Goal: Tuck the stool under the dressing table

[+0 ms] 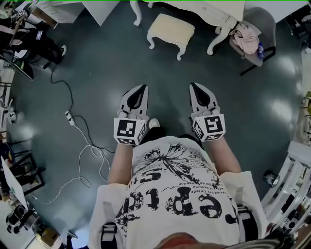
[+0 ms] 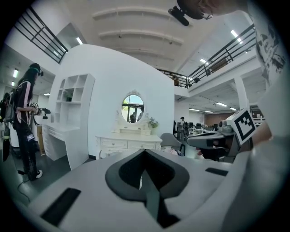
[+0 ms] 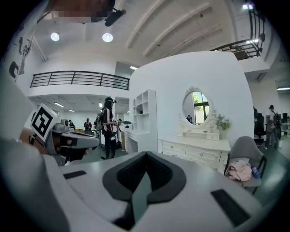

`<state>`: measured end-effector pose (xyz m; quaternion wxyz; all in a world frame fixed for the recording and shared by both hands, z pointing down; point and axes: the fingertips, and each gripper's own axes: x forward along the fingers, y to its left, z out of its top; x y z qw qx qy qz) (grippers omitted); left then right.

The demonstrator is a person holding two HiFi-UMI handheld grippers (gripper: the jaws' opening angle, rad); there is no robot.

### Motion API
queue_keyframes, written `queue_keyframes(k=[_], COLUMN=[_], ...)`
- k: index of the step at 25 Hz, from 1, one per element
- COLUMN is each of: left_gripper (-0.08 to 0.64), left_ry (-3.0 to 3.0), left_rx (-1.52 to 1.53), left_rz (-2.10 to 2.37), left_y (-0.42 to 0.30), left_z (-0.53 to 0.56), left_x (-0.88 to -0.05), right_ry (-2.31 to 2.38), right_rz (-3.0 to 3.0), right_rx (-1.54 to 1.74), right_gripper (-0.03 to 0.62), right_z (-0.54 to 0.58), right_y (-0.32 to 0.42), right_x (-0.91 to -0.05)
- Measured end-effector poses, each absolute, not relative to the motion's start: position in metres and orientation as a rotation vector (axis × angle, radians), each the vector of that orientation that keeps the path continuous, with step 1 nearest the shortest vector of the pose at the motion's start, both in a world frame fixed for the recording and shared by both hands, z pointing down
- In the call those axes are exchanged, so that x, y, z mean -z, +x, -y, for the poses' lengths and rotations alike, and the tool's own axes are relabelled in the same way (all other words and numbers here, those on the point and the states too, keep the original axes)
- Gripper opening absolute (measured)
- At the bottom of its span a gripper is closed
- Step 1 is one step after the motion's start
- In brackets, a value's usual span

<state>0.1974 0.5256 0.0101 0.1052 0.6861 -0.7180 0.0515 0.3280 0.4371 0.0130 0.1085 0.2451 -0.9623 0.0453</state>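
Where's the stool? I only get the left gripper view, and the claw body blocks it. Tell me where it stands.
Observer: Head view shows the stool upright on the floor in front of the dressing table, not tucked under it.
Operator: Report the right claw.
Observer: The right gripper view shows the right gripper with its claw shut, nothing in it.
Operator: Give me the gap to the stool.
Observer: The left gripper and the right one both hover well short of the stool, with floor between.
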Motion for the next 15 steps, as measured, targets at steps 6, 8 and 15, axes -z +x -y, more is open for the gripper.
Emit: queue_keyframes(k=[6,8,15], left_gripper=[0.02,0.02,0.02], left_ry=[2.029,2.021,2.026], left_rx=[-0.173,-0.164,-0.201], left_rz=[2.082,2.079,2.038], left_y=[0.128,0.111,0.071], left_z=[-0.493,-0.484,-0.417], left_x=[-0.022,-0.026,-0.045], right_ry=[0.799,0.797,0.783], right_rz=[2.777,2.767,2.772], right_rx=[-0.174,-0.178,-0.191], right_gripper=[0.017,0.017,0.017], right_z=[-0.398,-0.389,-0.323], right_y=[0.269,0.251,0.195], right_x=[-0.03,-0.036,-0.051])
